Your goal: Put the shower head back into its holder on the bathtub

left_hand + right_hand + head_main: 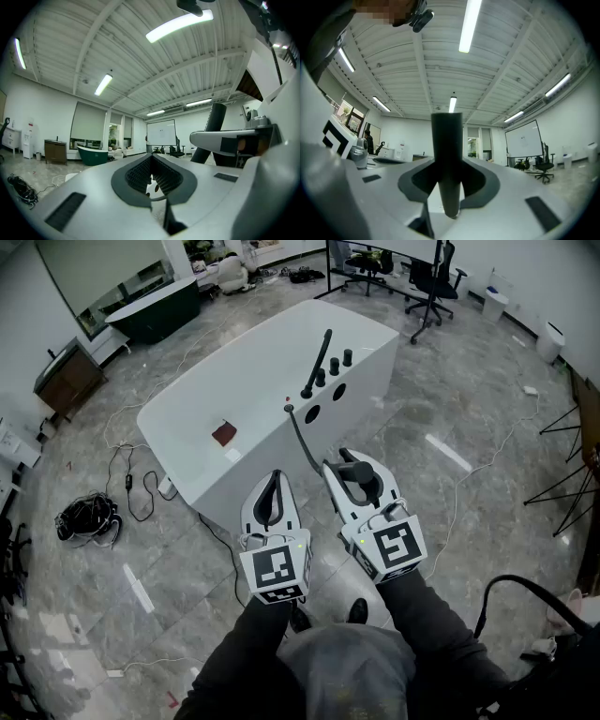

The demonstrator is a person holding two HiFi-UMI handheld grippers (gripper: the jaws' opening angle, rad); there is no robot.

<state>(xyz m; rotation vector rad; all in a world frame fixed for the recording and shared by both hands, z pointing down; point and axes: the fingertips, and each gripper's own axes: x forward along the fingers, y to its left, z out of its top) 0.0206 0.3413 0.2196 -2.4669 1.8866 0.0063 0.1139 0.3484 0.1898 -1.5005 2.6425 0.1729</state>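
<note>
The white bathtub [253, 399] stands ahead of me, with a black spout [319, 360] and knobs [340, 361] at its right end. A dark hose [302, 442] runs from the tub's rim down to the black shower head [356, 476]. My right gripper [351, 465] is shut on its handle, low in front of the tub's side. In the right gripper view the handle [447, 154] stands upright between the pads of the right gripper [450, 197]. My left gripper [272, 486] hangs beside it, shut and empty; in its own view the left gripper [152, 180] has nothing between its jaws.
A brown square [224, 434] lies on the tub's rim. A coil of cables [89, 519] sits on the floor at left. A dark green tub [159, 310] and office chairs [431, 282] stand at the back. A black tripod [562, 460] is at the right.
</note>
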